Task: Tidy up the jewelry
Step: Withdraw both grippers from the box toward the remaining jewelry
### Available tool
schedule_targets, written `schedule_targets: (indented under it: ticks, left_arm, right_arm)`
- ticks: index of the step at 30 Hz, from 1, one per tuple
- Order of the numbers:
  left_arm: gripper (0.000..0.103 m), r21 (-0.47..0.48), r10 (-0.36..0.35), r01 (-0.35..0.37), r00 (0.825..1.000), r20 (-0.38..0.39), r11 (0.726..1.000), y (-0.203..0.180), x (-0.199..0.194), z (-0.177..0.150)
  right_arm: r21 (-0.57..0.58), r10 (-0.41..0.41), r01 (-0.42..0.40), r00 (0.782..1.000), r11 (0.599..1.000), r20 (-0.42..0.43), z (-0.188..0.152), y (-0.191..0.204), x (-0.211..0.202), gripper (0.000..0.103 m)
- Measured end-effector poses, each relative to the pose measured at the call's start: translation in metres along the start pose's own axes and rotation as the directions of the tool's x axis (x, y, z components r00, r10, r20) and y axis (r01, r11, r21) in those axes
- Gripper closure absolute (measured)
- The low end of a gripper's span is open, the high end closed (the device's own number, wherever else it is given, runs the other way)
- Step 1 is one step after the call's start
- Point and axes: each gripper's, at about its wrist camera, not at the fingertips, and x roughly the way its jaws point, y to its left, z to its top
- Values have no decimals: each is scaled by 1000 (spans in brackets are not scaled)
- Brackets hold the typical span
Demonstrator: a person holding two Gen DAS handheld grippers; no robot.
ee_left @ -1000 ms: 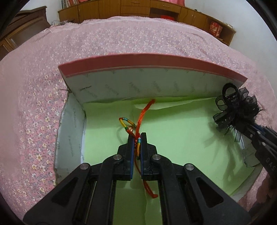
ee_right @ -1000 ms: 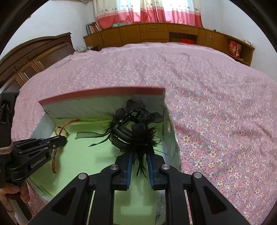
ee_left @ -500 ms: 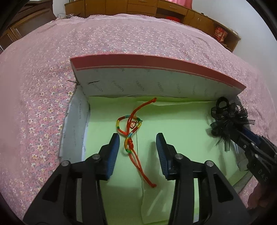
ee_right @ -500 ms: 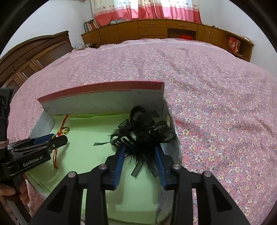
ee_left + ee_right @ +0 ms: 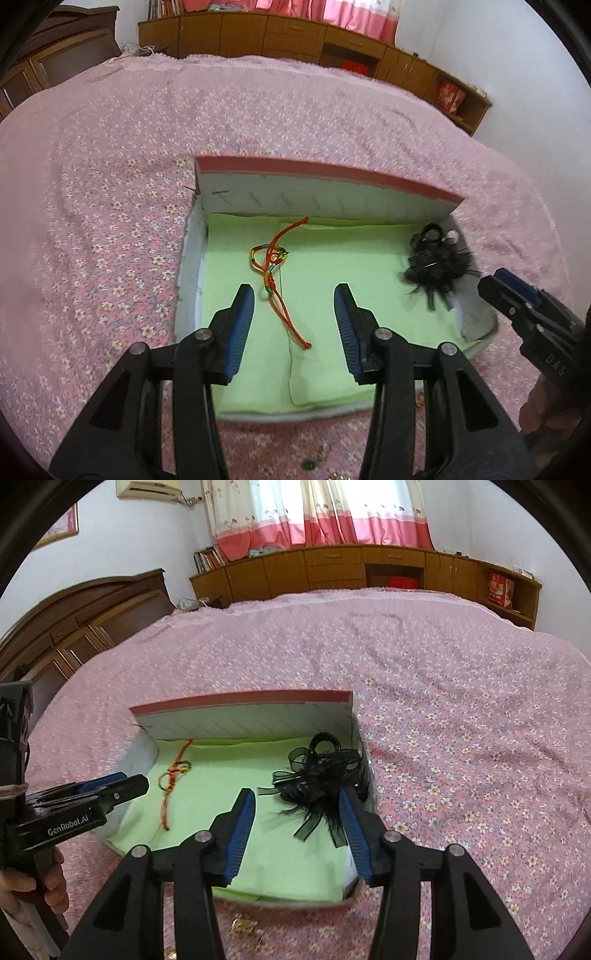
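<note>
Nearest, at 6 o'clock on the bed [image 5: 461, 709], some small gold pieces [image 5: 243, 925], blurred, still outside the box [image 5: 325, 173]. Above them, left gripper [image 5: 294, 308] with fingers wide apart, holding nothing; right gripper [image 5: 297, 818] the same, fingers apart and empty. Farther, on the green lining, red cord bracelet [image 5: 275, 266] at 12 o'clock from the left fingers, black ribbon bow [image 5: 321, 775] at 12 o'clock between the right ones, near the right wall. Probably release step finished for both. Next move likely: draw back, lower toward the gold pieces, pinch finely.
</note>
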Motion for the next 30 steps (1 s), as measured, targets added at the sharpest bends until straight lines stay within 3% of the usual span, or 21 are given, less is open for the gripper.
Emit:
schedule_targets:
  ticks: [15, 22, 30]
  left_arm:
    - [66, 35, -28, 26, 998, 51, 999, 1, -69, -54]
    - [66, 19, -21, 20, 999, 37, 1000, 3, -92, -90]
    - [66, 0, -24, 24, 1000, 6, 1000, 3, -103, -98]
  right_arm:
    - [32, 20, -21, 998, 999, 52, -22, -5, -67, 51]
    - [29, 9, -10, 1000, 1000, 18, -45, -8, -83, 50]
    - [2, 7, -7, 999, 1000, -52, -75, -7, -87, 50]
